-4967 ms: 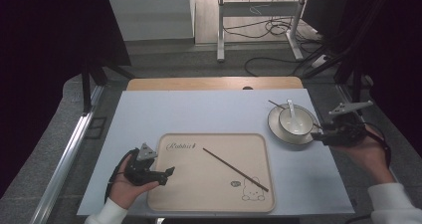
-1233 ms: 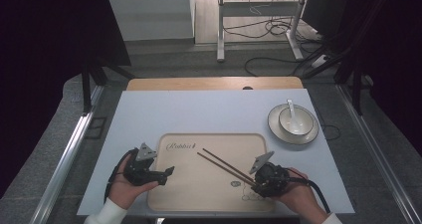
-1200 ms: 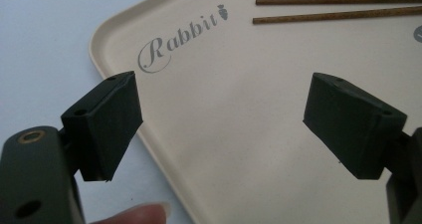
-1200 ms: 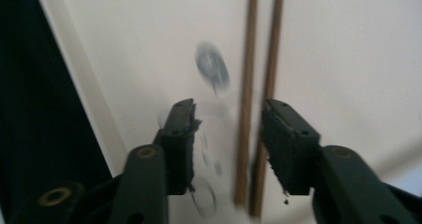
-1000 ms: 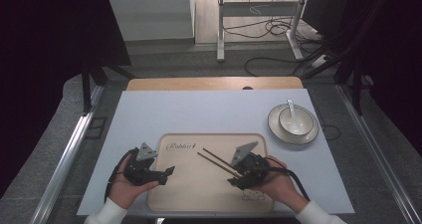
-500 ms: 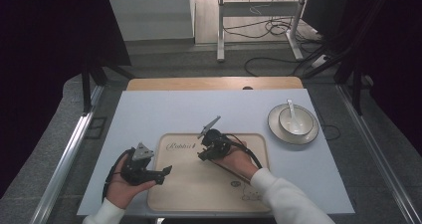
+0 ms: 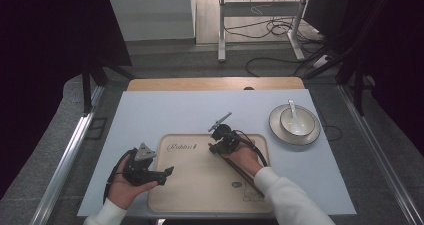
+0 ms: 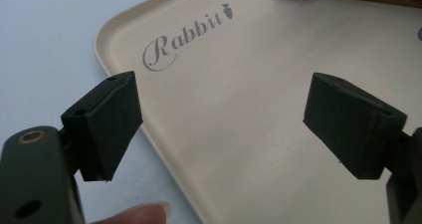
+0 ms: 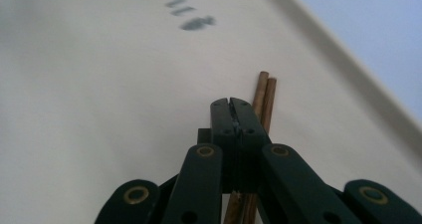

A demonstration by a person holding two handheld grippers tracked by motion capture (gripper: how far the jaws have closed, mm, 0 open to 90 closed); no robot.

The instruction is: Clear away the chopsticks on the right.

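A beige tray [image 7: 200, 195] printed "Rabbit" lies at the table's front. Two brown chopsticks [image 7: 246, 179] lie side by side on it, slanting from its upper middle toward the lower right. My right gripper [image 7: 213, 147] is low over their upper-left ends, jaws shut. In the right gripper view the closed tips [image 9: 231, 107] sit just left of the chopsticks [image 9: 263, 92], which run under the gripper and poke out beyond it; nothing shows between the pads. My left gripper [image 7: 165, 174] hovers open at the tray's left edge, and in the left gripper view its gap [image 8: 229, 127] holds nothing above the tray [image 8: 249, 84].
A white bowl on a plate [image 7: 295, 122] with a white spoon [image 7: 292, 112] in it stands at the right of the pale blue table [image 7: 165, 115]. A wooden board edge lies behind. Cables and table legs are on the floor beyond.
My right hand has moved from the tray's lower right up and left along the chopsticks. Five seconds ago it was at the bowl and one chopstick lay on the tray. The left hand stayed.
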